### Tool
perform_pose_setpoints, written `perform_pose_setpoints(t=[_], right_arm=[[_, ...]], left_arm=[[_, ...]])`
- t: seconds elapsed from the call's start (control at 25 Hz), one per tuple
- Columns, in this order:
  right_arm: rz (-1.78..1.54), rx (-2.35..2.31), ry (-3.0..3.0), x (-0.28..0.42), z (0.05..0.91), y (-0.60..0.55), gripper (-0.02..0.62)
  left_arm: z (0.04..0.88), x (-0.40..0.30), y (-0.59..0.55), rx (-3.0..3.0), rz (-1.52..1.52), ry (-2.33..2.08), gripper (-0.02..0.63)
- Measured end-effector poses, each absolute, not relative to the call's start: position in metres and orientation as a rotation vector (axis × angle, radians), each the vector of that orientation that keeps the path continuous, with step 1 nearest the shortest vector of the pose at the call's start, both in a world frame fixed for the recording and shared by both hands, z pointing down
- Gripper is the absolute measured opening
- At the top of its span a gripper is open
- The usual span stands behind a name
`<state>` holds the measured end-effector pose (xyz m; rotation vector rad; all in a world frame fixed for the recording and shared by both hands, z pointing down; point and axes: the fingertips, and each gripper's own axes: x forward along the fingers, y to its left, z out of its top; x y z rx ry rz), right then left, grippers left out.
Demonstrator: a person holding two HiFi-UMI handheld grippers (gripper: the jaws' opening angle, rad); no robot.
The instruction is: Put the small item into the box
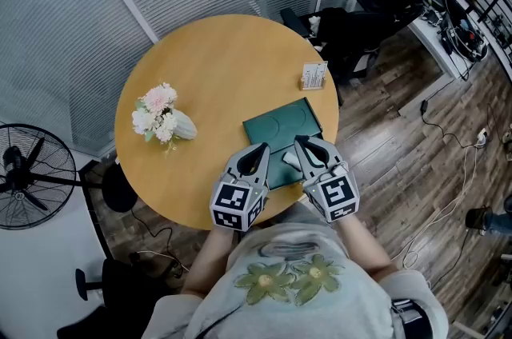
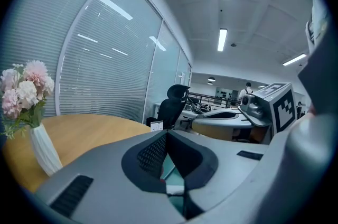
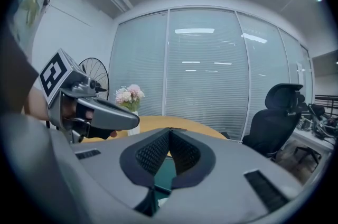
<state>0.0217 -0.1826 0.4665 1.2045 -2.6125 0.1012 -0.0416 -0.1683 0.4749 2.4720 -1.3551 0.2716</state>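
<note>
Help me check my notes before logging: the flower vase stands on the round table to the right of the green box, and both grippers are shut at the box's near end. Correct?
Not quite: the head view shows the flower vase to the left of the green box, not the right. The left gripper and right gripper are shut at its near end.

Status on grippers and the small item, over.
Shut and empty: left gripper, right gripper. Between them, small white item at near edge of green box. Off left, flower vase, well clear.
</note>
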Motion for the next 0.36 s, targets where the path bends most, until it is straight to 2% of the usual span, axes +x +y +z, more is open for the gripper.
perform_pose_setpoints(t=[0.36], right_arm=[[0.103,1.187,-2.614,0.0263,0.4714,-0.1816,0.003]], left_arm=[[0.4782,-0.0353,-0.1663,2.466,0.271,-1.358,0.0]])
